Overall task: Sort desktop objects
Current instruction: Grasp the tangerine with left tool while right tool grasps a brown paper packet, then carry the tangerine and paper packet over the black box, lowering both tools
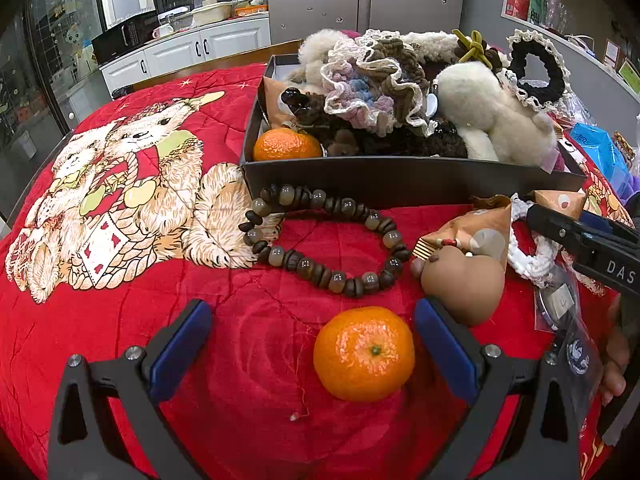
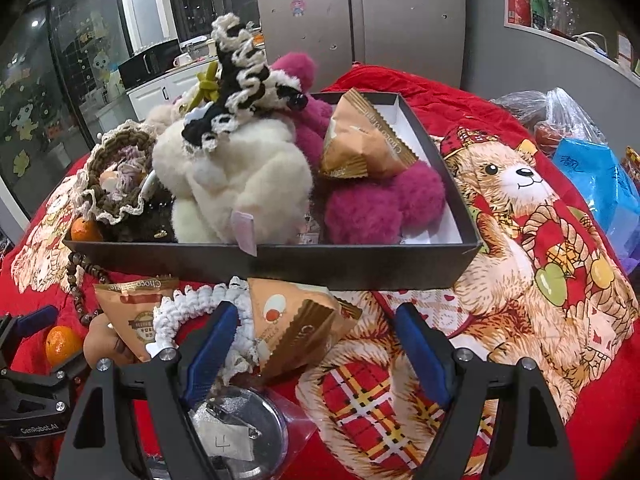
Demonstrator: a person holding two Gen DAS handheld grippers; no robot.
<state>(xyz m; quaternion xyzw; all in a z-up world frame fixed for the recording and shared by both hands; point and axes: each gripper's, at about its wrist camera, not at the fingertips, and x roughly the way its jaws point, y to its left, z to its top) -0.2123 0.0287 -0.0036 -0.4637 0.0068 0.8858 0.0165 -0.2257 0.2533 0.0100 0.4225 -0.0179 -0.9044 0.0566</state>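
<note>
A black box (image 1: 400, 178) (image 2: 280, 258) on the red blanket holds plush toys, scrunchies, a snack packet and a tangerine (image 1: 286, 145). My left gripper (image 1: 312, 340) is open, its fingers on either side of a loose tangerine (image 1: 363, 354) on the blanket. Beyond it lie a bead bracelet (image 1: 320, 240), a brown egg-shaped object (image 1: 464, 284) and a tan snack packet (image 1: 476, 232). My right gripper (image 2: 316, 340) is open and empty, over a tan snack packet (image 2: 292, 328), a white scrunchie (image 2: 192, 308) and a bagged round badge (image 2: 236, 428).
A blue bag (image 2: 600, 188) and clear plastic bags (image 2: 560, 112) lie at the right of the table. A second snack packet (image 2: 132, 312) lies left of the scrunchie. The blanket left of the box (image 1: 120, 184) bears only its bear print. Kitchen counters stand behind.
</note>
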